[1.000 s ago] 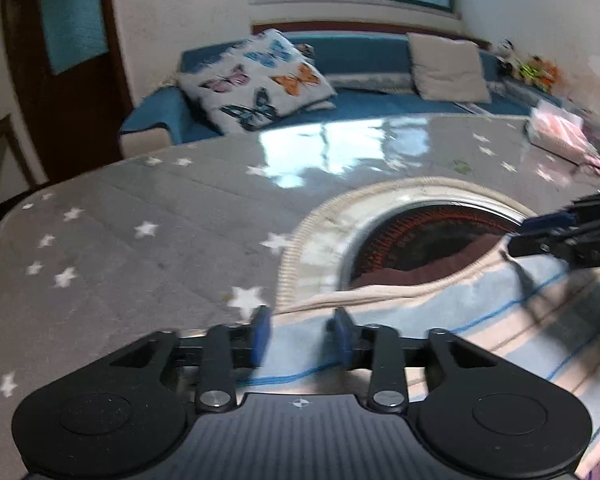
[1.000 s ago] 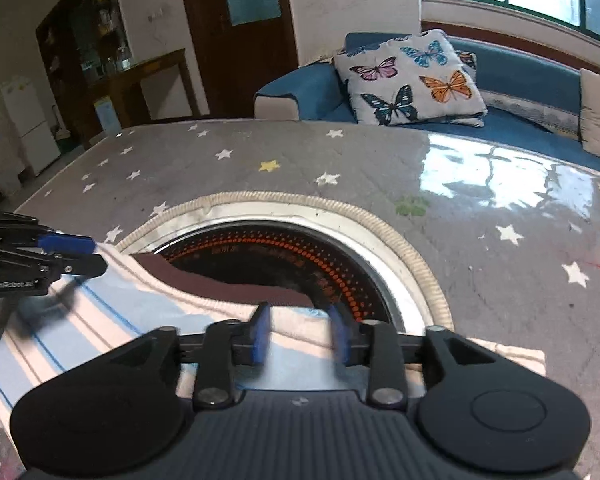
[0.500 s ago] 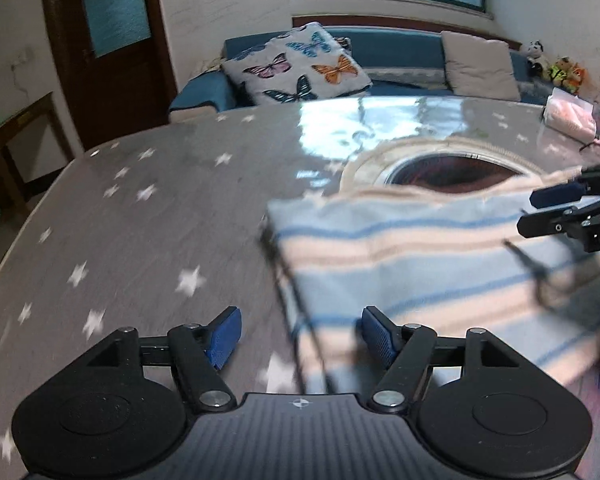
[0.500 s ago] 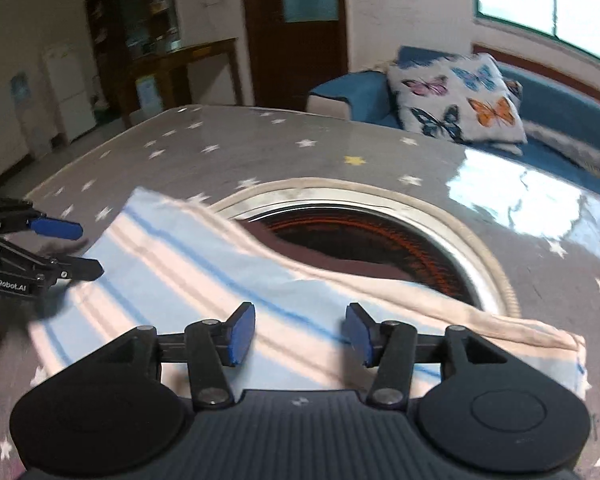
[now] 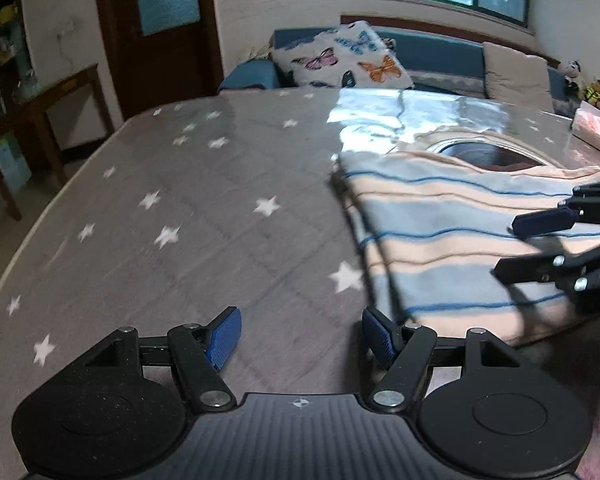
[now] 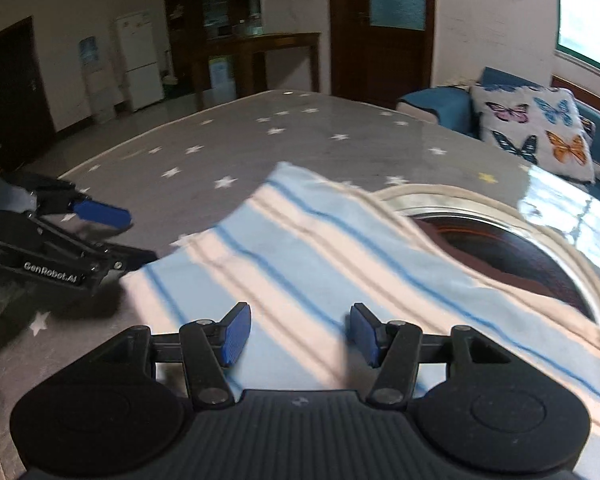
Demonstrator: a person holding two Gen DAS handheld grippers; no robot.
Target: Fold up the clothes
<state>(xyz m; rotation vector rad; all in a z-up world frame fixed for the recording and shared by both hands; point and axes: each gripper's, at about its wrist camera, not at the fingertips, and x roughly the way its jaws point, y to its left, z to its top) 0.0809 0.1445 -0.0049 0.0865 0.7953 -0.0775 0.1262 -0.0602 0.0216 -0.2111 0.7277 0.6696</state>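
The striped cloth [image 6: 308, 264] lies flat on the grey surface [image 5: 204, 216] with white stars, and its far edge covers part of the round opening [image 6: 512, 252] in the middle. The left tongs [image 5: 300, 334] have just been opening — they stand apart over the bare surface, just beside the left edge of the cloth, with nothing between them. The right tongs [image 6: 298, 334] have also just been opening; they stand apart above the cloth and do not press on it. A butterfly cushion [image 5: 344, 58] rests on the blue sofa [image 5: 440, 46] behind.
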